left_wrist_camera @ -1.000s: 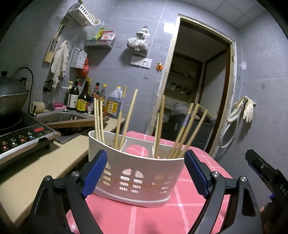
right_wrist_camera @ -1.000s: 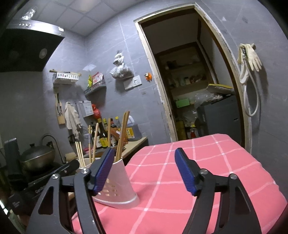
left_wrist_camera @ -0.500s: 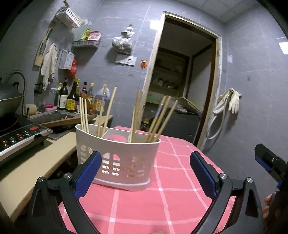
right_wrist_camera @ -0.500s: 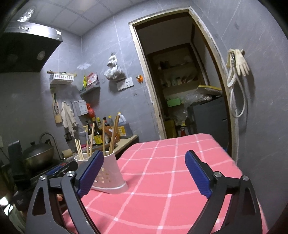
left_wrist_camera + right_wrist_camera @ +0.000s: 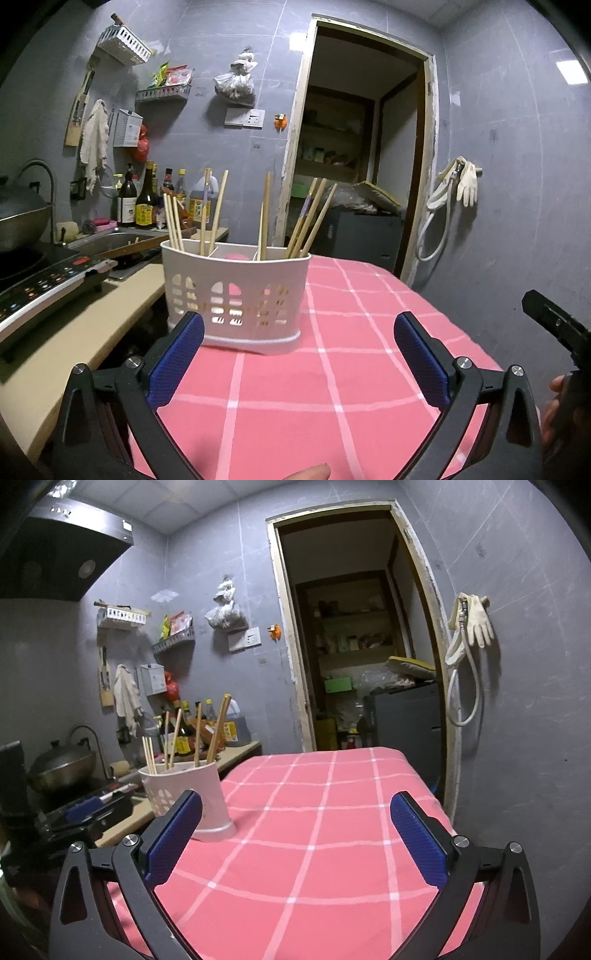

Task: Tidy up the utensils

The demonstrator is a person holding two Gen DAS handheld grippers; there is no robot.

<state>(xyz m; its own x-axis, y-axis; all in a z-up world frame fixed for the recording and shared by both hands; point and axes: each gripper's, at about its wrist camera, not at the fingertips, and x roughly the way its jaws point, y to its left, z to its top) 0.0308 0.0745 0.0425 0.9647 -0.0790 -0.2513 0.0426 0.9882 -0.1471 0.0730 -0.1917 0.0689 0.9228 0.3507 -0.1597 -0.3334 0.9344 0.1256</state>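
The white slotted caddy (image 5: 236,295) stands upright at the near-left corner of the pink checked tabletop (image 5: 332,369), beside the beige kitchen counter (image 5: 74,321). Chopsticks (image 5: 310,218) stand upright in it, sorted into its compartments, some to either end and a few in the middle; one middle compartment looks empty from here. No loose utensils show on the cloth around the caddy, so in my judgement the sorting is done or nearly so, with little left but a final check. The left claw (image 5: 299,362) faces the caddy, its jaws opening and now wide apart, nothing between them and no pad touching the caddy. The right claw (image 5: 295,842), off to the caddy's right, is likewise opening wide over bare cloth, holding nothing. The left view shows the caddy's perforated front and its dividers; the right view shows only its narrow end (image 5: 184,794), yet takes in the tabletop's whole far stretch beyond the caddy, which is bare.
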